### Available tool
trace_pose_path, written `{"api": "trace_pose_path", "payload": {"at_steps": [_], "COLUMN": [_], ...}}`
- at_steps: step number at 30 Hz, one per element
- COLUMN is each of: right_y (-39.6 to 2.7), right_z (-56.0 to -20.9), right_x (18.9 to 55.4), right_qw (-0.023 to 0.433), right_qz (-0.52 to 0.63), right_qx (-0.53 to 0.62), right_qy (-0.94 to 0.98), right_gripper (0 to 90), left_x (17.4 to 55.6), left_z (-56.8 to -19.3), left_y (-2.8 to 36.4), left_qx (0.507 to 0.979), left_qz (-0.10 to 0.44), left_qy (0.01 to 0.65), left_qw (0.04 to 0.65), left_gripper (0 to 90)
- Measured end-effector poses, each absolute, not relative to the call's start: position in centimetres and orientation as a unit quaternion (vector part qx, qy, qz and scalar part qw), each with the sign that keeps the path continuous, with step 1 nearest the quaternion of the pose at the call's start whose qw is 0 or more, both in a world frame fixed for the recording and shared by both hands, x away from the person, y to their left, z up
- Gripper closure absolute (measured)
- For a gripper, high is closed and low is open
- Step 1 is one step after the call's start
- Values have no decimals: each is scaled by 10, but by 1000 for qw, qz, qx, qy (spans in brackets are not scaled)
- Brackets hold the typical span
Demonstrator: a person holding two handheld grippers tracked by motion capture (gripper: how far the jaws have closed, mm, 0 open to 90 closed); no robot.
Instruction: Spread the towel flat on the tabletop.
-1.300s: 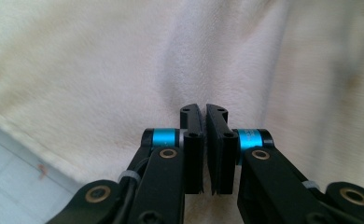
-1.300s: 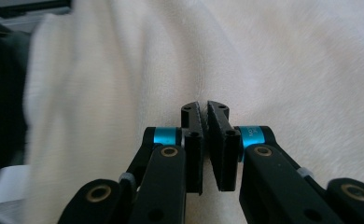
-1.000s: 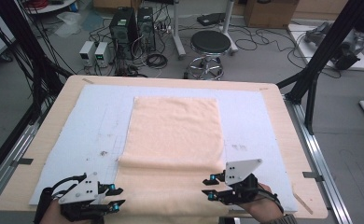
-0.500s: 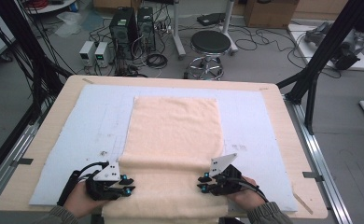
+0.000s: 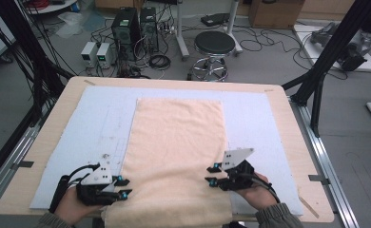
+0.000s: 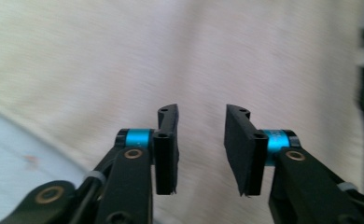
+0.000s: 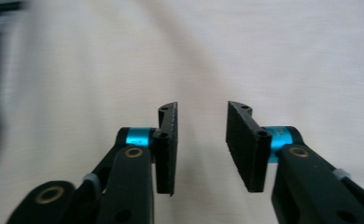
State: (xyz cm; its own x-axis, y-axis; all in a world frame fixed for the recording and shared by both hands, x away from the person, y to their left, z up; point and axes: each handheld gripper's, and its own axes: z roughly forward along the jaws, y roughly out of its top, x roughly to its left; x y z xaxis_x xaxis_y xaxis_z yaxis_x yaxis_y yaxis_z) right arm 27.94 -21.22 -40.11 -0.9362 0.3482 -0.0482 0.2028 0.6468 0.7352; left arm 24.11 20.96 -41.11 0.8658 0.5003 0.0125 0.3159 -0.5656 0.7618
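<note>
Towel [image 5: 176,156]: peach, spread flat lengthwise down the middle of a pale blue mat [image 5: 98,123] on the table [image 5: 55,102]. Near end hangs just over the table's front edge.

Left gripper [image 5: 122,186]: at the towel's near left edge, low over the cloth, pointing inward across it. In the left gripper view its 2 jaws stand a narrow gap apart, nothing between them; towel [image 6: 180,56] lies beneath, blurred, with mat [image 6: 26,154] at lower left. The jaws have just been opening.

Right gripper [image 5: 212,174]: at the towel's near right edge, pointing inward toward the left gripper. The right gripper view shows the same narrow gap, empty, towel [image 7: 194,51] below. These jaws too have just been opening.

Grippers sit well apart, 1 per side.
</note>
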Motion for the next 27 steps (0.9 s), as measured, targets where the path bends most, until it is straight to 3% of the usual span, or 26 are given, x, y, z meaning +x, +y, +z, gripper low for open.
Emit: {"api": "trace_pose_path", "payload": {"at_steps": [3,8,9,14,16,22,27], "right_y": [-220,-218,-217,-217,-217,-208,-200], "right_z": [-409,-428,-431,-435,-435,-428,-420], "right_x": [305,329,331,338,341,354,379], "right_qw": [117,99,97,73,71,99,156], "right_qz": [376,355,344,364,366,360,362], "right_qx": [205,231,226,223,222,223,253], "right_qy": [896,901,906,901,901,900,884], "right_gripper": [582,559,568,796,852,865,862], "left_x": [268,300,301,300,302,314,343], "left_z": [-419,-435,-435,-433,-433,-428,-418], "left_y": [207,202,202,197,197,202,200], "left_qx": [869,871,870,875,875,856,815], "left_qz": [135,122,125,135,136,169,220], "left_qy": [273,302,304,296,300,332,377], "left_qw": [390,368,368,358,355,359,381], "left_gripper": [596,568,596,834,851,857,857]}}
